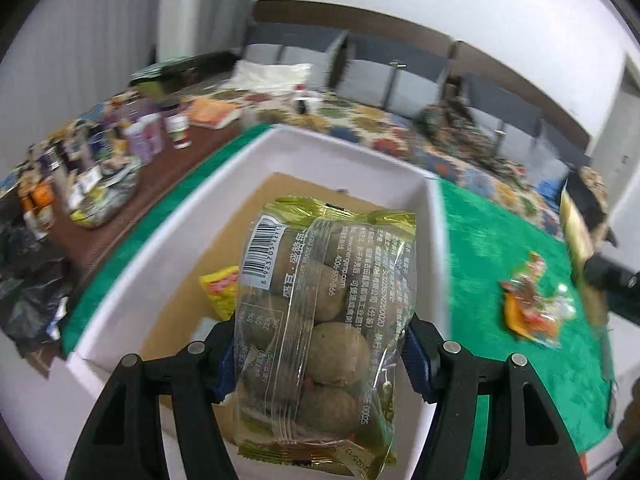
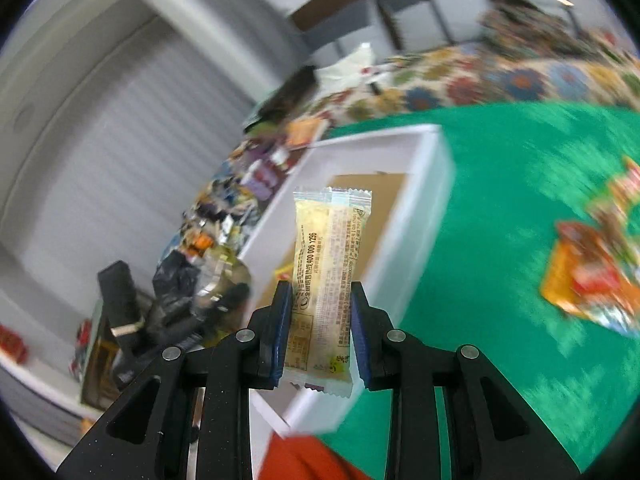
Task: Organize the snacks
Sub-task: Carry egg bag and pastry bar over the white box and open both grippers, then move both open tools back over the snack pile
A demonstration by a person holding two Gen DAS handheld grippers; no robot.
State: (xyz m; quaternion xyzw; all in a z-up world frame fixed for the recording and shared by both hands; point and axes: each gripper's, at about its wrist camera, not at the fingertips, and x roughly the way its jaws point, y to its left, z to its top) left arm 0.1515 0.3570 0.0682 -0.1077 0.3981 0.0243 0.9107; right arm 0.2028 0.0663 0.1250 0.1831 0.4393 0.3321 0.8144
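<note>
My left gripper [image 1: 318,350] is shut on a clear and gold bag of round brown snacks [image 1: 320,320], held above a white box [image 1: 348,152] with a brown cardboard floor. A yellow packet [image 1: 220,290] lies inside the box. My right gripper [image 2: 320,300] is shut on a pale yellow snack bar packet [image 2: 326,280], held upright over the same white box [image 2: 424,216]. A small heap of colourful snack packets [image 1: 534,302] lies on the green cloth right of the box; it also shows blurred in the right wrist view [image 2: 600,264].
The box stands on a green cloth [image 1: 520,240]. Bottles, jars and packets [image 1: 120,148] crowd a brown table at the left. A patterned bedspread [image 1: 360,120] lies behind. Black bags [image 2: 180,292] sit at the left of the box.
</note>
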